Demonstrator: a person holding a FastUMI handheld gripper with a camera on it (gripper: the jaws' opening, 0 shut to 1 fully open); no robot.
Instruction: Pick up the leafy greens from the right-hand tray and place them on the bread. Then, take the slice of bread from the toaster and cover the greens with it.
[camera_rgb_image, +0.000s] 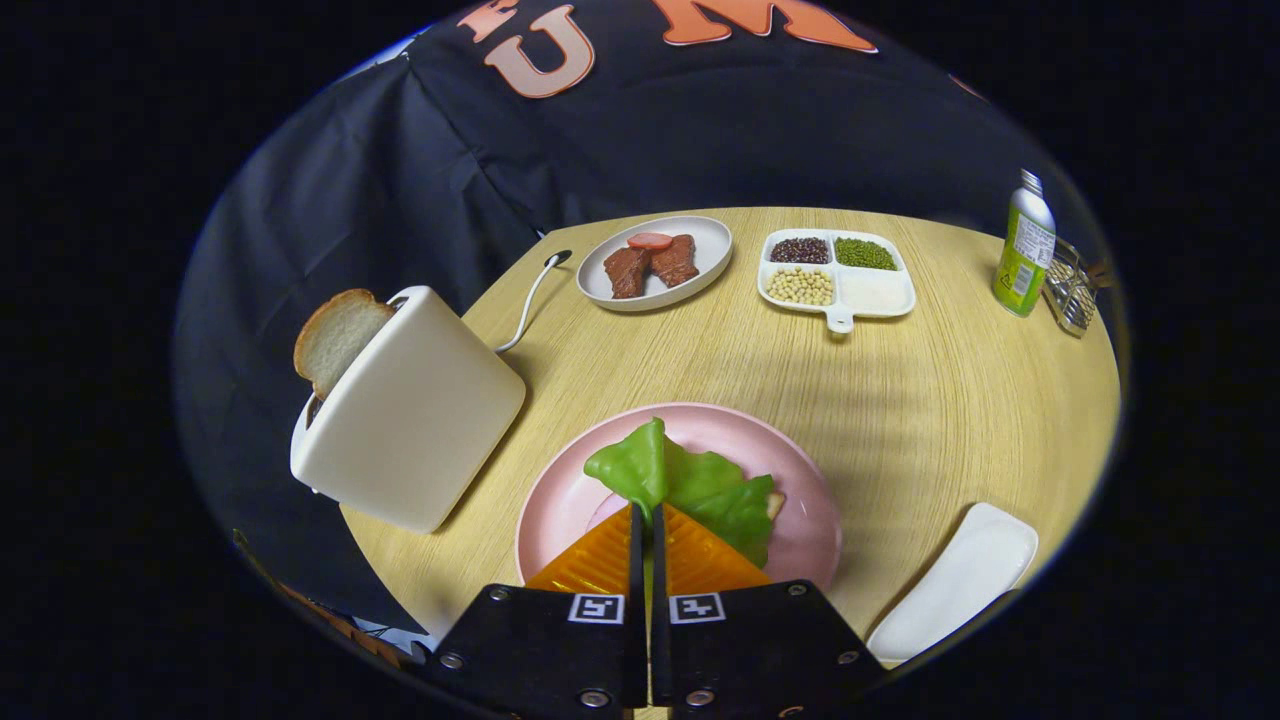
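Your gripper (645, 512) has its two fingers pressed close together, with only a thin slit between them, and a fold of the leafy greens (690, 482) sits right at their tips; it looks as though they are pinching the leaf's edge, though the contact itself is hard to make out from this angle. The greens lie spread on the pink plate (810, 500) just ahead of the fingers, and a small pale corner of the bread (776, 503) peeks out from under the leaf on its right side.

To your left stands the white toaster (415, 410), tilted in this view, with the slice of bread (335, 335) standing up out of its slot. Its cord (525, 305) runs off across the wooden table (950, 400).

To your right, near the table's edge, is the white tray (960, 580), bare on its surface. Beyond the plate you have a grey dish (710, 255) with brown meat pieces and a red slice, a divided white dish (880, 295) of beans and grains, and a green bottle (1024, 245) beside a wire rack (1072, 285)
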